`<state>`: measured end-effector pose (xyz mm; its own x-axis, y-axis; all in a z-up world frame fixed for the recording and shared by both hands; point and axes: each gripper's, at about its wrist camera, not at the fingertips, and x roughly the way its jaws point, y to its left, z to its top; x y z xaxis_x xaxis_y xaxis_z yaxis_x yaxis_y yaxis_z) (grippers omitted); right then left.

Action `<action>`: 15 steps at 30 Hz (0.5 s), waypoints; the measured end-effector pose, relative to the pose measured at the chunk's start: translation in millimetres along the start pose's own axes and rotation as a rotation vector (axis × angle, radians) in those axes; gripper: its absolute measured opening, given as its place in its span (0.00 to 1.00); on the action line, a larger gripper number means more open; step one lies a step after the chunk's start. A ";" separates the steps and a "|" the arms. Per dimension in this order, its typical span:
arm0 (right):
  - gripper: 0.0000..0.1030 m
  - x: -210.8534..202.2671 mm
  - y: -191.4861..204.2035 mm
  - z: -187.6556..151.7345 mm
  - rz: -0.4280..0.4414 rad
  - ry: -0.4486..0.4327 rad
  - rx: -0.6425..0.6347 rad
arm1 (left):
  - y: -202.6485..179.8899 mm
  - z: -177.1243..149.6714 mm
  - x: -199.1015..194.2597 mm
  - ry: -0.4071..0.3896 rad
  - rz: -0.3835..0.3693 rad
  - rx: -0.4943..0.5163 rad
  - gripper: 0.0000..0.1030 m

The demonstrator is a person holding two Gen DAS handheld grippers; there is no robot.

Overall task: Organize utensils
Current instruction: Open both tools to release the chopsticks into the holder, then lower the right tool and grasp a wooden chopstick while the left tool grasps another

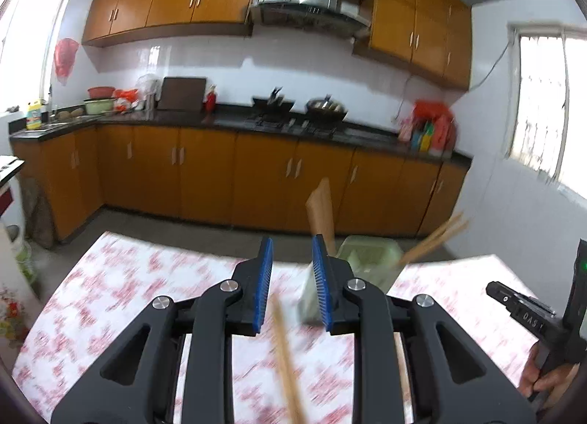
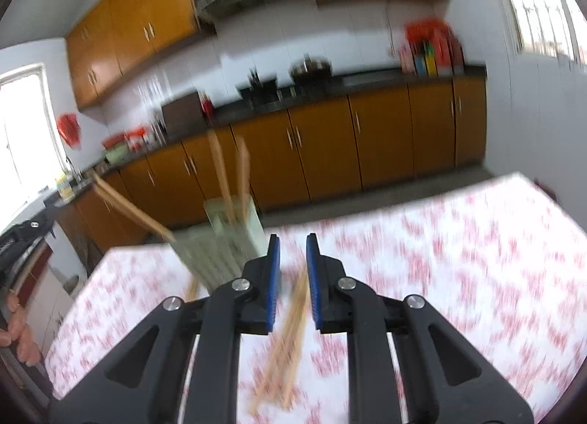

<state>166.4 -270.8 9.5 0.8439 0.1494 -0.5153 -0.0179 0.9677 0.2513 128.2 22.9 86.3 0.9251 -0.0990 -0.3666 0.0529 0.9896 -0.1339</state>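
Note:
A pale green utensil holder [image 1: 368, 264] stands on the table just beyond my left gripper [image 1: 292, 258], with a wooden spatula [image 1: 321, 209] and chopsticks [image 1: 434, 238] sticking out. My left gripper is open and empty; a loose chopstick [image 1: 288, 365] lies on the table below it. In the right wrist view the holder [image 2: 223, 240] is ahead to the left, holding chopsticks [image 2: 220, 170]. My right gripper [image 2: 293, 247] is open, with several loose chopsticks [image 2: 290, 336] on the table beneath its jaws. The views are blurred.
The table [image 1: 139, 284] has a red-and-white floral cloth. The right gripper's body [image 1: 528, 314] shows at the right edge of the left wrist view. Orange kitchen cabinets [image 1: 256, 174] and a dark counter stand beyond the table's far edge.

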 end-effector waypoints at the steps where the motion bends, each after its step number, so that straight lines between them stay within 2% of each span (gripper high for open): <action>1: 0.16 6.3 -2.9 -9.1 -0.003 0.031 0.005 | 3.6 -11.2 3.2 0.024 0.019 0.012 0.23; 5: 0.16 39.1 -3.8 -50.1 -0.001 0.179 0.011 | 20.5 -51.8 20.1 0.135 0.079 0.027 0.23; 8: 0.16 58.5 0.8 -72.4 -0.002 0.259 -0.001 | 36.7 -72.7 28.9 0.212 0.098 -0.007 0.23; 11: 0.21 70.3 7.8 -84.3 -0.003 0.296 -0.018 | 47.8 -88.4 33.5 0.260 0.117 -0.034 0.23; 15: 0.22 84.5 13.7 -90.4 -0.029 0.326 -0.050 | 55.6 -103.8 35.9 0.295 0.124 -0.049 0.23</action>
<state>188.9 -226.6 -104.7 0.6285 0.1708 -0.7588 -0.0293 0.9801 0.1963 125.2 63.5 -29.9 0.7738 -0.0112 -0.6333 -0.0784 0.9905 -0.1134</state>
